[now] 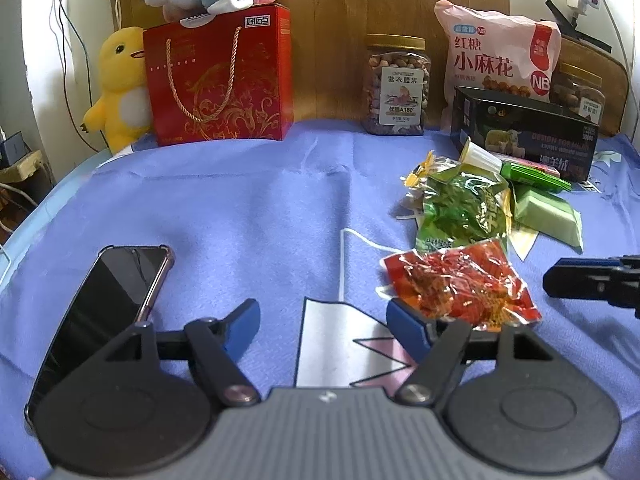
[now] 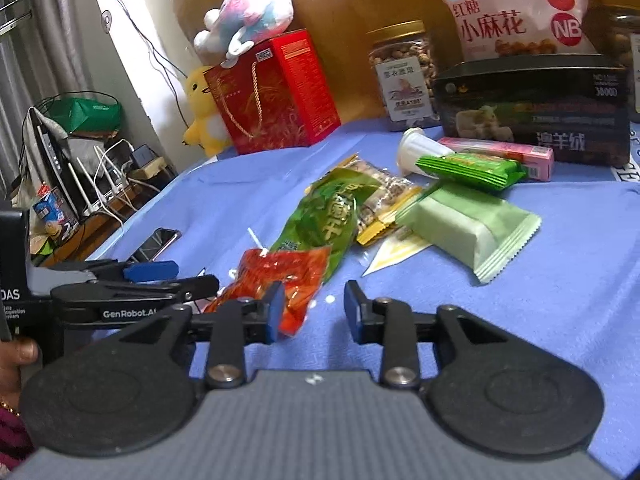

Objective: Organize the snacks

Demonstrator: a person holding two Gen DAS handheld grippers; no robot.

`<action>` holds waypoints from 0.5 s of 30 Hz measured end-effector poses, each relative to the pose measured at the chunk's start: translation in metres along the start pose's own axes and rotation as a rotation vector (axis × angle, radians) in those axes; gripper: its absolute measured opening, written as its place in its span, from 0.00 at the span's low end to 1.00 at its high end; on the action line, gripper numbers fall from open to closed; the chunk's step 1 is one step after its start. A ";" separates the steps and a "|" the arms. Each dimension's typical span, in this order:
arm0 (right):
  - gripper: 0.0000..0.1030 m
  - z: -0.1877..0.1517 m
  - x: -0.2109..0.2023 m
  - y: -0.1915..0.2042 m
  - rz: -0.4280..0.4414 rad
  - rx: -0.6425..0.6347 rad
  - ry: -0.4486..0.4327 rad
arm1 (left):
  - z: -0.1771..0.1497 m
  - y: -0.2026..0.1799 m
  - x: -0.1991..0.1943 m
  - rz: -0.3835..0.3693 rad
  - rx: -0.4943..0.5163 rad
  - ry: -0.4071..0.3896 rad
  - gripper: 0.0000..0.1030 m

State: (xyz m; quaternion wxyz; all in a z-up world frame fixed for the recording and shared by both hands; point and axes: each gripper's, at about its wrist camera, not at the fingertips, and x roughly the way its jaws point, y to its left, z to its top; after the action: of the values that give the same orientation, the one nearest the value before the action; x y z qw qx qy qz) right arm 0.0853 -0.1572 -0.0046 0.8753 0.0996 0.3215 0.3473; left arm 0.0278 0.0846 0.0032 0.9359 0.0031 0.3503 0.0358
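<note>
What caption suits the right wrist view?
Open right gripper beside a crinkly red snack packet on a blue cloth-covered table.

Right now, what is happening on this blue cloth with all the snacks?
A person holds a pair of tongs in each hand over a pile of small snack packets. The left tongs are open, with one finger under the edge of the red packet. The right tongs are also open beside that packet, gripping nothing. The green packet and pale green bar lie untouched behind it.
</note>
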 end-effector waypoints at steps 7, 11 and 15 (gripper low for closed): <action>0.35 -0.007 0.005 -0.003 0.001 0.032 0.011 | -0.002 -0.002 -0.003 0.026 0.018 -0.013 0.71; 0.35 -0.005 0.007 -0.004 0.015 0.040 0.015 | 0.001 -0.002 -0.004 0.060 0.035 -0.027 0.71; 0.36 0.000 0.014 -0.004 0.018 0.049 0.027 | 0.002 -0.001 -0.002 0.075 0.042 -0.023 0.71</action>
State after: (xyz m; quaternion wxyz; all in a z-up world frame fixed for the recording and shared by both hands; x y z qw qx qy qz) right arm 0.0949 -0.1512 -0.0131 0.8649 0.1193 0.3409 0.3486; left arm 0.0279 0.0839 0.0058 0.9377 0.0363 0.3396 0.0633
